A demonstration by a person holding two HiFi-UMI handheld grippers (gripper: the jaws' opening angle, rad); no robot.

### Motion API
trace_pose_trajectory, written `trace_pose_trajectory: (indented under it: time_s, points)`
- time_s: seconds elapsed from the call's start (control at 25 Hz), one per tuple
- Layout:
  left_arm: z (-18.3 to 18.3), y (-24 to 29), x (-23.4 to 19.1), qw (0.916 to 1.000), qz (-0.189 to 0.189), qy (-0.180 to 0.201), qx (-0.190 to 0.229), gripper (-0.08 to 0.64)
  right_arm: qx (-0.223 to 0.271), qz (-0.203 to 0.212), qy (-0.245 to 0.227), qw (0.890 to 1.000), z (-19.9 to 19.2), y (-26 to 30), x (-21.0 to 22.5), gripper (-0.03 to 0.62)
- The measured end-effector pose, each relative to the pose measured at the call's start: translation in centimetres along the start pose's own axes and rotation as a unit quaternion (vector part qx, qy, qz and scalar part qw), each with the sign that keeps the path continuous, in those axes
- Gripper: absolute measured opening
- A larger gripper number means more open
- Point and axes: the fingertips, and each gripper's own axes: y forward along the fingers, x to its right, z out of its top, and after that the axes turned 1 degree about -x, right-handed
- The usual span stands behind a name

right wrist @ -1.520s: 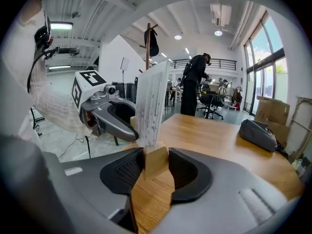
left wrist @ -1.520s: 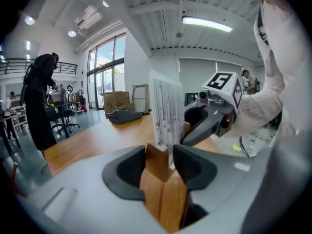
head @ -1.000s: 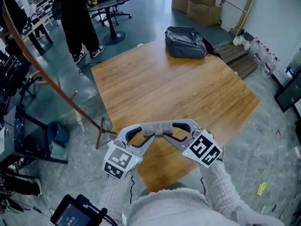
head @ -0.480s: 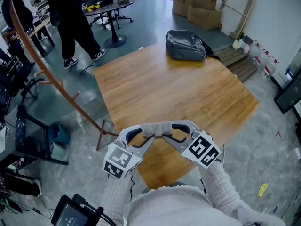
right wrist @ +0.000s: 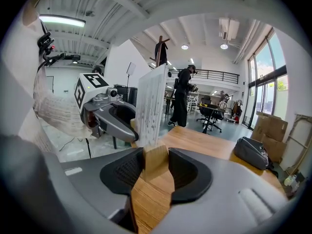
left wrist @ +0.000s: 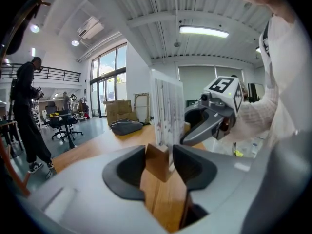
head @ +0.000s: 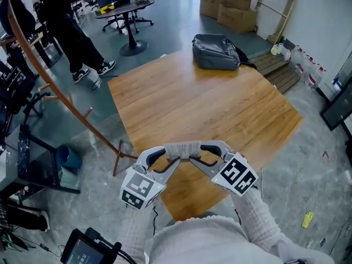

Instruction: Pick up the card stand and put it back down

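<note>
My left gripper [left wrist: 158,161] and right gripper [right wrist: 155,164] jaws both clamp card stand [head: 183,149] base | near counter [head: 209,103] front edge | print unreadable

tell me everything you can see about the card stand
The card stand is a small light wooden block with a pale, faintly speckled card standing upright in it. The left gripper and right gripper each clamp one end of the block, above the near edge of the wooden table. Whether it touches the table is unclear.
</note>
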Motion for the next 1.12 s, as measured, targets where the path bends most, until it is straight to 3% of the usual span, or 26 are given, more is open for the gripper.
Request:
trace_pose_trajectory:
  time_s: [0.68,1.12]
  points:
    - [-1.0,1.0,-0.7,0.9998,-0.012,-0.015,-0.008,0.178,-0.012,0.007,0.006,1.0,-1.0,1.2,0.6,0.16]
    - [-4.1,3.5,-1.0,0.9991,-0.026,-0.027,-0.022,0.176,-0.031,0.013,0.015,0.999,-4.3,3.2,1.1,0.16]
